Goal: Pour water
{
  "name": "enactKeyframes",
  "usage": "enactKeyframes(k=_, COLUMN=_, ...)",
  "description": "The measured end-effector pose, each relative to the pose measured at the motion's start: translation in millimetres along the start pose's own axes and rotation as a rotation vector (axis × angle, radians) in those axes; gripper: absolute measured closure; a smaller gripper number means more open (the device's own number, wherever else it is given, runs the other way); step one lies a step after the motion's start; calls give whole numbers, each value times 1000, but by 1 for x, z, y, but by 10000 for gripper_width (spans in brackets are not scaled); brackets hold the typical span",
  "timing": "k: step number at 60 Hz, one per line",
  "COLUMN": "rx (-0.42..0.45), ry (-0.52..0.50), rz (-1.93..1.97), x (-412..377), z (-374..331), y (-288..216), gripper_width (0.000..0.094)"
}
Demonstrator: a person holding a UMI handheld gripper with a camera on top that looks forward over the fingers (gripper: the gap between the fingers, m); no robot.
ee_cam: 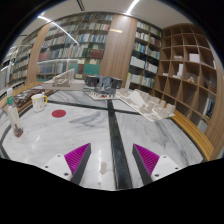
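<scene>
The gripper (111,160) is held above a white marble-patterned table (95,125), with its jaws spread wide apart and nothing between them; the magenta pads (78,155) on the inner faces are both exposed. A dark seam (117,135) runs along the table from between the fingers toward the far edge, and it serves as the reference line here. To the left of the seam, near the table's middle, lies a small round red coaster (59,113). Farther left of the seam, at the table's left edge, stands a slim bottle (14,118), upright, and beyond it a pale box-shaped container (39,101). Whether either holds water cannot be told. At the far end of the seam sits a cluster of white model-like objects (103,92), and to the right of the seam lies another pale structure (147,104) near the table's right edge. Beyond the table, tall bookshelves (80,40) line the back wall, and open wooden cubby shelves (190,70) stand to the right of the seam.
</scene>
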State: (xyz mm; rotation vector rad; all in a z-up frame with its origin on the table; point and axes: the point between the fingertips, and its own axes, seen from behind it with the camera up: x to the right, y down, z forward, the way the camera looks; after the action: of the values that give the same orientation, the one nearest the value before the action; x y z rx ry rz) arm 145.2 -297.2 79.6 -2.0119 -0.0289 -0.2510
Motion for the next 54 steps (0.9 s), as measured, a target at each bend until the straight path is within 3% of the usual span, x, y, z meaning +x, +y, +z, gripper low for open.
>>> enactKeyframes(k=23, rx=-27, ry=-11, rz=-42, x=-52, z=-71, y=24, gripper_width=82)
enactKeyframes(k=39, rx=-3, ry=-177, rz=-26, x=-211, z=-119, y=20, gripper_width=79)
enactKeyframes(k=54, rx=46, ry=-277, rz=-8, x=-352, z=-101, y=-5, gripper_width=79)
